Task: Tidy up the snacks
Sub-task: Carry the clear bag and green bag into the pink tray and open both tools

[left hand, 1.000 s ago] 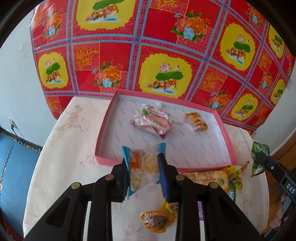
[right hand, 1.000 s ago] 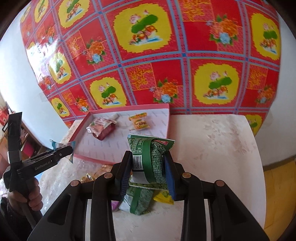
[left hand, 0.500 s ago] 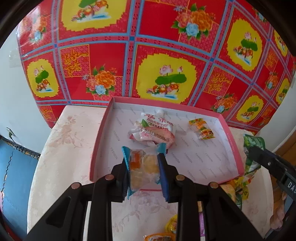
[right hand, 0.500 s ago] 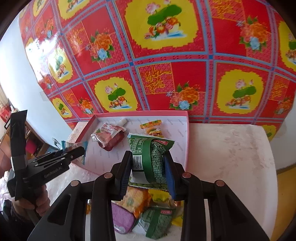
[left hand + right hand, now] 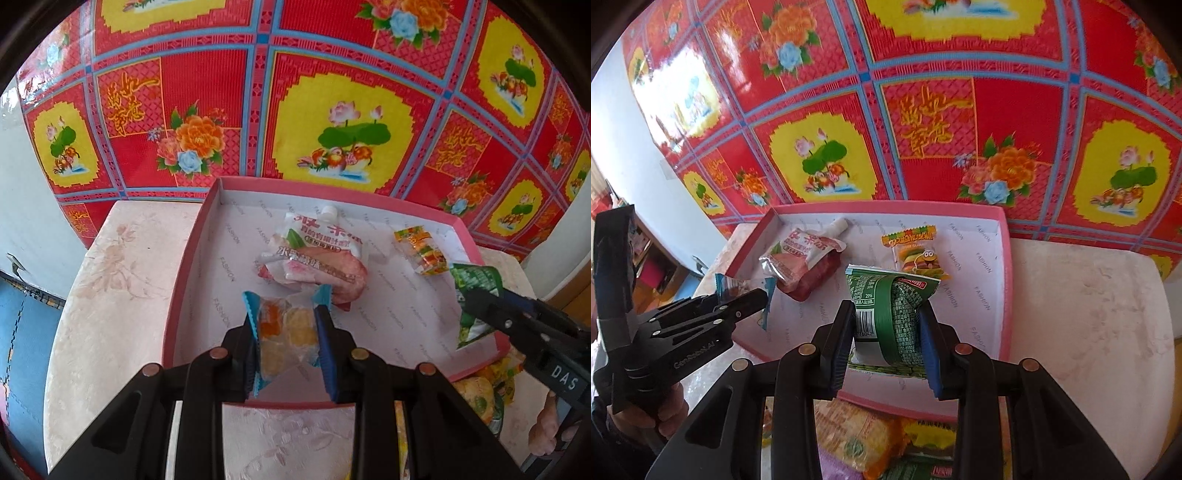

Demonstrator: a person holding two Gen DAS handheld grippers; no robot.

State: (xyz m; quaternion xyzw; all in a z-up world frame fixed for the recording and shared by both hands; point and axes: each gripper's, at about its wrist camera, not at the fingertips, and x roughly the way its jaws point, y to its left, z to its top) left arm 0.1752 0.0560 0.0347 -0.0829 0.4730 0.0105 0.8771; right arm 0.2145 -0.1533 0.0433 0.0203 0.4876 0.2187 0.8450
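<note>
My left gripper (image 5: 286, 332) is shut on a clear candy packet with blue ends (image 5: 284, 332), held over the near side of the pink box (image 5: 184, 280). My right gripper (image 5: 886, 325) is shut on a green snack bag (image 5: 894, 314), also over the box (image 5: 1006, 295). Inside the box lie a pink-and-white spout pouch (image 5: 314, 254) and a small burger gummy packet (image 5: 421, 247). In the right wrist view the left gripper (image 5: 753, 299) with its packet hovers at the box's left edge. The right gripper's green bag (image 5: 476, 284) shows at the box's right side in the left wrist view.
The box stands on a pale floral tablecloth (image 5: 110, 295) against a wall hung with red and yellow patterned cloth (image 5: 258, 110). Loose snacks, among them an orange-yellow packet (image 5: 857, 439), lie on the table in front of the box. A person's hand (image 5: 646, 413) grips the left tool.
Both grippers have moved forward and down toward the box with their packets, from above the loose snack pile to over the box interior. Neither grip changed.
</note>
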